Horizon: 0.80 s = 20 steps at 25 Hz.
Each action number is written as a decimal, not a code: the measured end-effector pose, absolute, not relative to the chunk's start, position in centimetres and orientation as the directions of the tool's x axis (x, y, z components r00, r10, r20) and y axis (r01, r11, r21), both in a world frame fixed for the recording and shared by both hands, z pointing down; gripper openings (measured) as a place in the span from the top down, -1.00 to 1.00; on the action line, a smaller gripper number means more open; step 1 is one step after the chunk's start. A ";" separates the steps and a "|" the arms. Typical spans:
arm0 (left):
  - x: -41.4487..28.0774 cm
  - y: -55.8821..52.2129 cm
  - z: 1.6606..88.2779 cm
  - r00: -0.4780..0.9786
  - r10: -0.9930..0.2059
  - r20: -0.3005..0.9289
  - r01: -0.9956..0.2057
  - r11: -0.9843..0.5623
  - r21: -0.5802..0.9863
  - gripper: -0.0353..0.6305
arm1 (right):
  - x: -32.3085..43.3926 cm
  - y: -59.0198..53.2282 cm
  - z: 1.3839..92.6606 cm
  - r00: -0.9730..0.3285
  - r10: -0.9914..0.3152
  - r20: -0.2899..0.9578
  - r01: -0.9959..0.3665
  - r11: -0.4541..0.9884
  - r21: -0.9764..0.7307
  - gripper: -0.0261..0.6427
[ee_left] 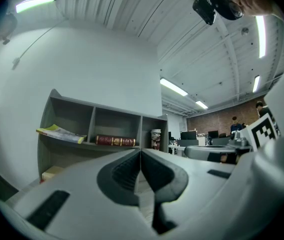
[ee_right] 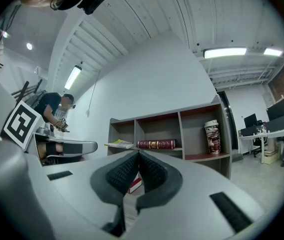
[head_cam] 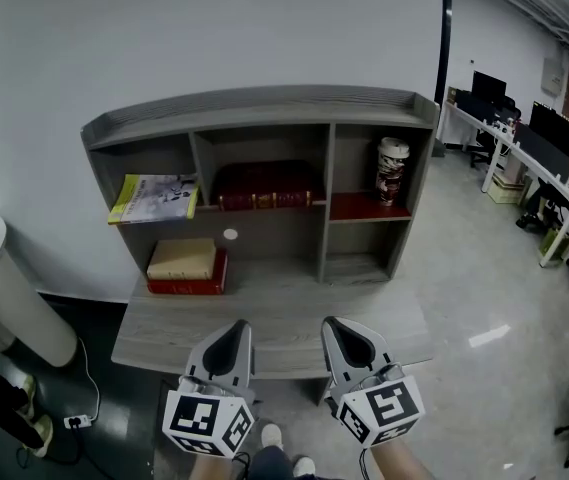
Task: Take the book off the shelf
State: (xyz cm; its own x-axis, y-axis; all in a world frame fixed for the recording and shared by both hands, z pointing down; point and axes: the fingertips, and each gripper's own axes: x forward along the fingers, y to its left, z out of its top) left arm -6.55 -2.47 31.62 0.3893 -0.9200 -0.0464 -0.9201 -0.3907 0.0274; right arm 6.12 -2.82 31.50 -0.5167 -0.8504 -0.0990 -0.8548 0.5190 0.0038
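The left claw [head_cam: 232, 336] and right claw [head_cam: 348, 338], both closed tight and empty, hover over the tabletop's [head_cam: 284, 306] near edge. Beyond, the dark red book [head_cam: 267, 190] lies flat in the shelf's [head_cam: 264, 104] middle compartment, its gilt spine lettering unreadable.

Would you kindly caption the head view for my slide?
Left gripper and right gripper, both shut, hover before a grey wooden shelf unit holding a thick dark red book.
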 end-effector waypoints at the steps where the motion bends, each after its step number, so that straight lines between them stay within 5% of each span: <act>1: -6.5 -2.6 31.5 0.391 -0.919 -0.047 -0.920 -0.392 0.027 0.86 | 6.1 -3.0 31.5 -0.519 -0.849 -0.099 -0.853 0.521 0.003 0.89; 20: -8.7 -8.2 31.8 0.381 -0.924 -0.030 -0.923 -0.382 0.037 0.85 | 4.4 -8.5 32.5 -0.538 -0.841 -0.062 -0.841 0.540 -0.025 0.89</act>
